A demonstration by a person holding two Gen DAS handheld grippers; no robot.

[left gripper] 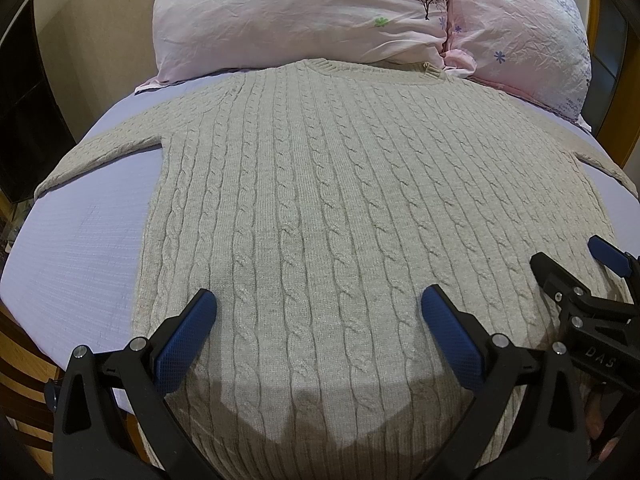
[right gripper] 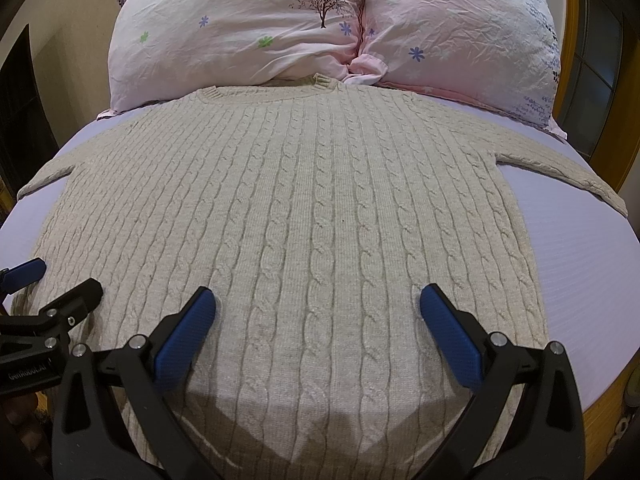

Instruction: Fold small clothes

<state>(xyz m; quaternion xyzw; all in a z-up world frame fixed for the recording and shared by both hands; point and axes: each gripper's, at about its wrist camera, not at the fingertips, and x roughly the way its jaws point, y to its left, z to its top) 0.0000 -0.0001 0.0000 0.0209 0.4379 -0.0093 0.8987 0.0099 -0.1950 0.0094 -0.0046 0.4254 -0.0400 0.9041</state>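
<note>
Nearest to me, my left gripper [left gripper: 318, 312] hangs with its black arms and blue ribbed pads [left gripper: 182, 344] spread wide, holding nothing, over the lower part of a beige cable-knit sweater [left gripper: 320, 200]. My right gripper [right gripper: 318, 312] sits the same way, its blue pads [right gripper: 450, 340] parted and empty, above the same lower stretch of knit. The two tools are side by side: in the left wrist view the right gripper [left gripper: 600, 264] shows at the right edge, and in the right wrist view the left gripper [right gripper: 44, 280] shows at the left edge, both over the sweater's hem area. I cannot tell whether any pad touches the wool.

The sweater lies flat and spread out on a pale lilac bed sheet [left gripper: 80, 256], hem toward me, sleeves stretched out to each side, ribbed collar at the far end.

Beyond the collar, two crumpled pink floral pillows [right gripper: 240, 32] lie side by side, touching each other, with the collar just against them.
</note>
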